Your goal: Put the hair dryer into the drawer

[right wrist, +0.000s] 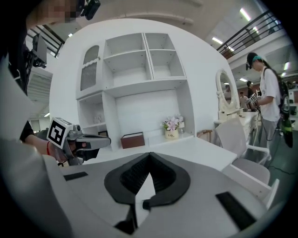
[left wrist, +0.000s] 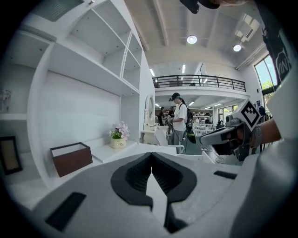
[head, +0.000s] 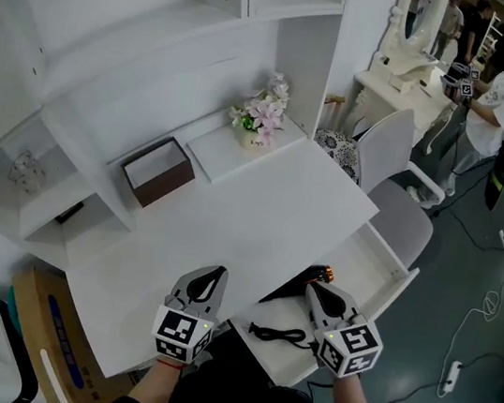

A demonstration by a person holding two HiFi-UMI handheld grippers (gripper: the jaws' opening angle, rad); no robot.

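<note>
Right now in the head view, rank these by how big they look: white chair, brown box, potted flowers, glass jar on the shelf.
1. white chair, clearly the largest.
2. brown box.
3. potted flowers, only a little smaller than the box, so that gap is narrow.
4. glass jar, the smallest.

Partly hidden, partly unclear
Right gripper point(head: 316, 293) covers part of the hair dryer point(head: 290, 287) in the drawer point(head: 382, 264); shelf ornament point(head: 25, 169) too small to identify
</note>
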